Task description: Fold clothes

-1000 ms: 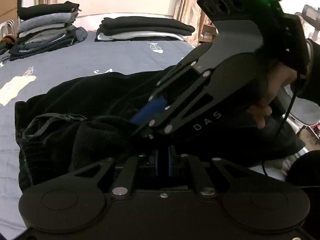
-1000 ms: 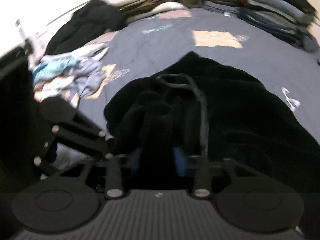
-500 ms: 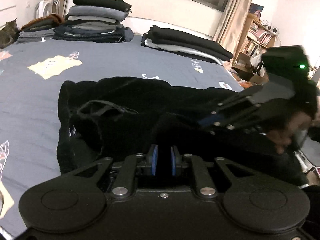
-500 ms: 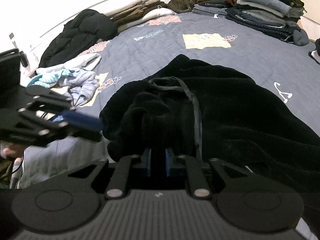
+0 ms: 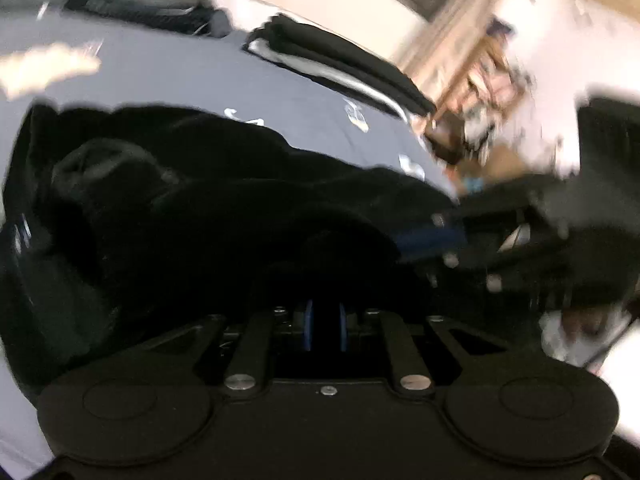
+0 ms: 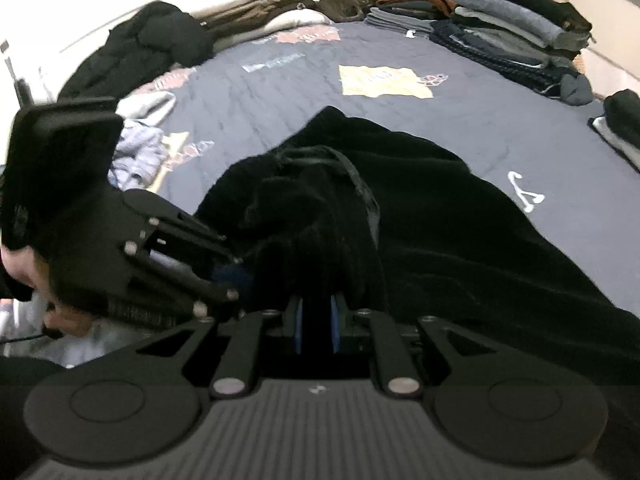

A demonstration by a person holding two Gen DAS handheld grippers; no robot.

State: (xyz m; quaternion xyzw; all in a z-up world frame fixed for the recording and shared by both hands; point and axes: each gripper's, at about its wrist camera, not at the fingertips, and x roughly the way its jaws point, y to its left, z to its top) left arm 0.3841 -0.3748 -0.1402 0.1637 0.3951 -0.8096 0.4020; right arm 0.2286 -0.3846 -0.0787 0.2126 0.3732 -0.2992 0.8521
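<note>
we see the grey-blue bedspread [image 6: 280,92] filling most of both views, printed with pale patches and a small white hanger motif. on it, spread across the near half, lies the black fleece garment [image 6: 460,216], bunched up at the end closest to us, with a dark drawstring [image 6: 356,176] looping over the heap. along the far right edge sits a tall stack of folded clothes [image 6: 516,36], and a second, lower black stack [image 5: 340,64] shows in the blurred left wrist view. a black jacket [image 6: 140,52] is slumped at the far left of the bed, and a crumpled pale blue piece [image 6: 136,152] lies near it. a tabby cat [image 6: 348,0] rests at the far end, beside the folded piles. our right gripper [image 6: 316,324] has its blue pads pinched on a fold of the black fleece. our left gripper [image 5: 324,324] is clenched the same way on the bunched edge just beside it; from the right wrist view it reaches in from the left, with a hand [image 6: 24,268] behind it.
</note>
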